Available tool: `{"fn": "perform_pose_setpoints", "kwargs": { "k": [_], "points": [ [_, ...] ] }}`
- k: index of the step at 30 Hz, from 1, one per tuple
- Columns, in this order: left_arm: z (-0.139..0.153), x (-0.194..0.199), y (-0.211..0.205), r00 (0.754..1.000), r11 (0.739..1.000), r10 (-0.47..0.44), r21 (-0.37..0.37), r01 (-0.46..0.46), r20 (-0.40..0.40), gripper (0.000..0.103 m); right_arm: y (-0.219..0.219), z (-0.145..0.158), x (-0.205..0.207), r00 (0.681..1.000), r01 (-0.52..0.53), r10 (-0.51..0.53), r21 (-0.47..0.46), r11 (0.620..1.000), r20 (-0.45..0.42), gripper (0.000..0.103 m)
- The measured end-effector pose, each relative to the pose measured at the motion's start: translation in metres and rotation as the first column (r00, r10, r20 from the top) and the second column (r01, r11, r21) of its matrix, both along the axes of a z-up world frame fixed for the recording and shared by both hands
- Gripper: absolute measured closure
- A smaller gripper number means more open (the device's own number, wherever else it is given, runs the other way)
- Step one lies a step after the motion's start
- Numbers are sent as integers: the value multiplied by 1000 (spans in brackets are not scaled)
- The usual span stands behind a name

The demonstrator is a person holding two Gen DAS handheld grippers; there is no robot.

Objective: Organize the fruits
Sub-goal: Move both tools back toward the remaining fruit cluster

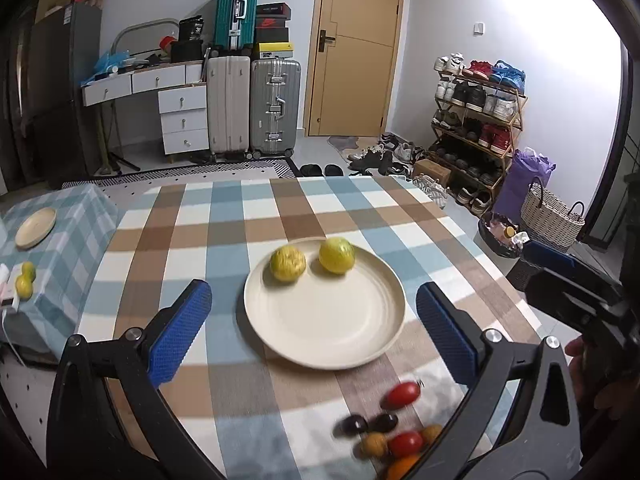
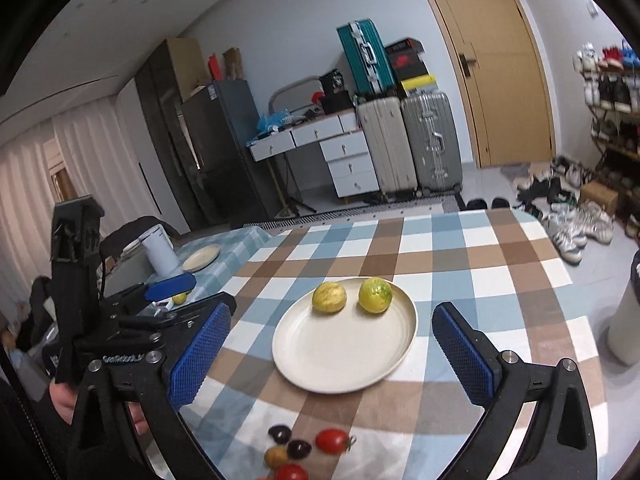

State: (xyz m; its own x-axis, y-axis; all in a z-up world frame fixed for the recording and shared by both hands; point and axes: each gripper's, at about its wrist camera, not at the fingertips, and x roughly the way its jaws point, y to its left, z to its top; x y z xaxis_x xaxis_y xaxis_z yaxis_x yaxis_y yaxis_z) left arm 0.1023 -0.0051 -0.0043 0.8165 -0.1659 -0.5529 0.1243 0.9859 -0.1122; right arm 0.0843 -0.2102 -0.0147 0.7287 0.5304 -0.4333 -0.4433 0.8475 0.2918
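Note:
A cream plate (image 1: 328,328) (image 2: 340,356) lies on the checked tablecloth with two yellow-green round fruits (image 1: 288,263) (image 1: 337,255) at its far rim, also in the right wrist view (image 2: 329,297) (image 2: 375,295). Several cherry tomatoes, red (image 1: 401,395) (image 2: 332,440), dark (image 1: 352,425) (image 2: 280,433) and orange (image 1: 374,444), lie loose on the cloth nearer me than the plate. My left gripper (image 1: 316,332) is open and empty above the plate's near side. My right gripper (image 2: 332,356) is open and empty, also over the plate.
A side table at the left holds a second cream plate (image 1: 35,227) (image 2: 201,258) and small green fruits (image 1: 25,280). A white cylinder (image 2: 626,320) stands at the table's right edge. Suitcases, drawers and a shoe rack stand beyond the table.

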Motion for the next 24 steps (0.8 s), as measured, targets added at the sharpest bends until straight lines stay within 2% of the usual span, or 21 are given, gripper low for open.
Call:
{"fn": "perform_pose_setpoints", "kwargs": {
  "k": [5, 10, 19, 24],
  "points": [
    [-6, -44, 0, 1000, 999, 31, -8, -31, 6, 1, 1, -3, -41, 999, -4, 6, -38, 999, 49, 0],
    [-21, -77, 1, 999, 999, 34, -24, -33, 2, 1, 4, -19, -73, 998, -26, 30, -82, 996, 46, 0],
    [-64, -111, 12, 995, 996, 62, -66, -68, -81, 1, 11, -66, -105, 994, -90, 83, -105, 990, -72, 0],
    [-85, -110, 17, 990, 995, 64, -67, -73, -124, 1, 25, -94, -116, 986, -137, 119, -159, 978, -112, 0]
  ]
}}
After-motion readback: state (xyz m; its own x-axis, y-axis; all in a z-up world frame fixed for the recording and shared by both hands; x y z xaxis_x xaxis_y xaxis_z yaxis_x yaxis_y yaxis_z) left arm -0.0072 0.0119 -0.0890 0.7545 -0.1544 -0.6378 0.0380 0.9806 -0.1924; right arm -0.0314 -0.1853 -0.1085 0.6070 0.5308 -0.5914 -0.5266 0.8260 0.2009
